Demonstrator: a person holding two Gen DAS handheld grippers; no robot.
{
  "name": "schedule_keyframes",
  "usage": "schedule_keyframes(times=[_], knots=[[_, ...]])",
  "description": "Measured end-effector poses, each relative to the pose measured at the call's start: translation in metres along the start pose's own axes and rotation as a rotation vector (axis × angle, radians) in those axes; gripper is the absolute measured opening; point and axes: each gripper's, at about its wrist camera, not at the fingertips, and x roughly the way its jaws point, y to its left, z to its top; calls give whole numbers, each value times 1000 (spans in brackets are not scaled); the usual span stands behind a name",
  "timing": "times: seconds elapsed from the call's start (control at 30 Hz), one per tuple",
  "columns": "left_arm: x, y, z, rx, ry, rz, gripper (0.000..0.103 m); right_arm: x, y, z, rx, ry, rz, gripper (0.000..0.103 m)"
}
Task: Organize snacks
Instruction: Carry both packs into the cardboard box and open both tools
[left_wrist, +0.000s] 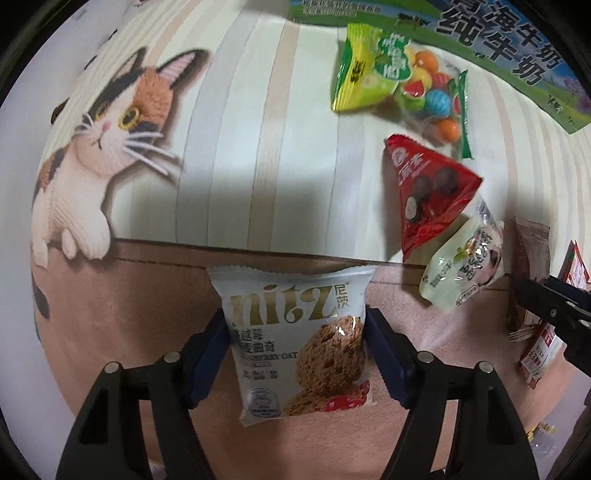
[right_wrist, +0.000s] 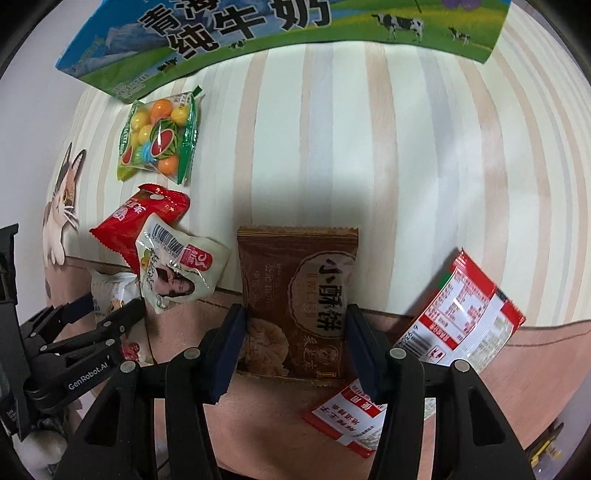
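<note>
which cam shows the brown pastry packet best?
Right wrist view: the brown pastry packet sits whole and centred between the right gripper pads. Left wrist view catches only a brown sliver at the right edge, partly behind that gripper.

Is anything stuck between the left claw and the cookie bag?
No. The left gripper already has the cookie bag between its blue pads, with nothing else in the gap. The other snacks lie off to the side.
</note>
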Motion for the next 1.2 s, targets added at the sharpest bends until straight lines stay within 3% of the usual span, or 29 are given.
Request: schedule_keyframes(times=[0.3,0.43,0.63,0.8,0.97,1.1,1.2], knots=[[16,-2,-3,-20,-16,12,74,12,3,10,30,-3,-27,61],[9,22,-9,-47,-28,4,71,19,18,6,29,-20,-45,60],[-9,39,-18,-68,-61,-35,70,18,34,-9,61,-60,10,57],[-48,41,-22,-77,-120,-86,70,-10,38,-16,71,-107,74,57],[-111,34,-10,-52,-229,-153,70,-60,48,-9,58,-190,152,57],[-166,20,20,-11,-294,-212,70,-114,53,11,38,-272,203,57],[-205,5,54,31,-372,-211,70,-151,50,35,26,-321,225,57]])
